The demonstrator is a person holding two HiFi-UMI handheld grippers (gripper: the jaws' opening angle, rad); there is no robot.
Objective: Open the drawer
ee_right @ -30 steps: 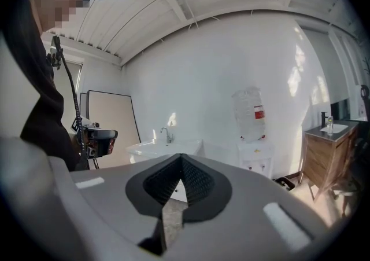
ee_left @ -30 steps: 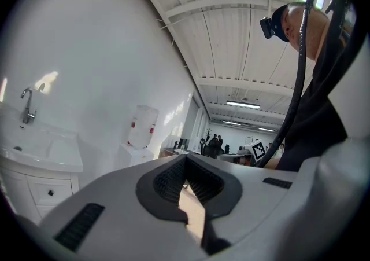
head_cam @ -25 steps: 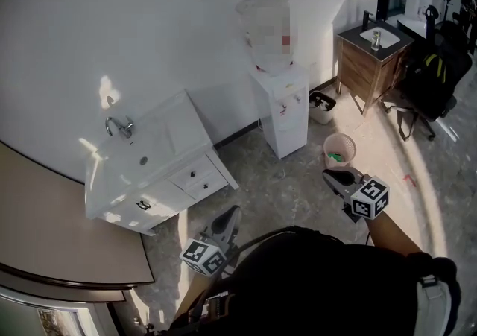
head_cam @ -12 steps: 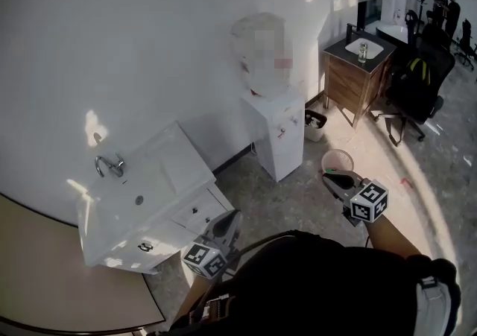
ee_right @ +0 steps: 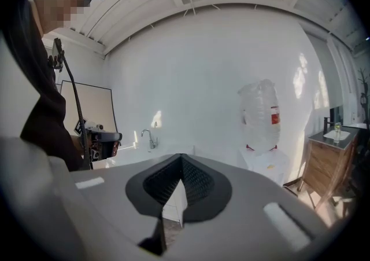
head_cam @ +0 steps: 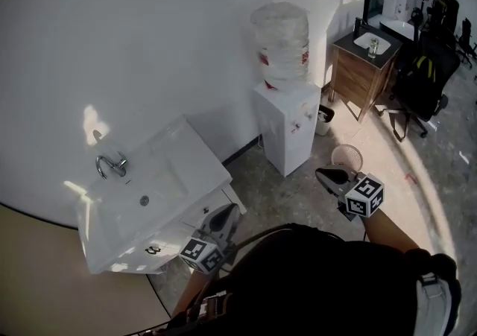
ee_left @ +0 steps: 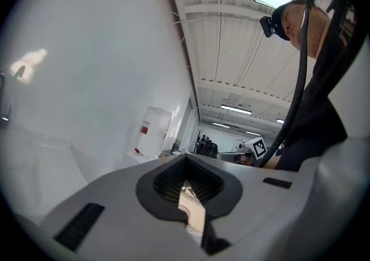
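The white sink cabinet [head_cam: 186,159] has come closer and sits lower in the head view than a second ago, so the left gripper [head_cam: 228,211], which was out over the floor, is now right by its front corner. The drawer [head_cam: 195,217] is in the front of that cabinet, under the sink top, and it looks closed. The left gripper's two jaws are squeezed together with nothing in them, and the right gripper [head_cam: 322,173] hangs over the floor, well apart from the cabinet, its jaws also pressed together and empty.
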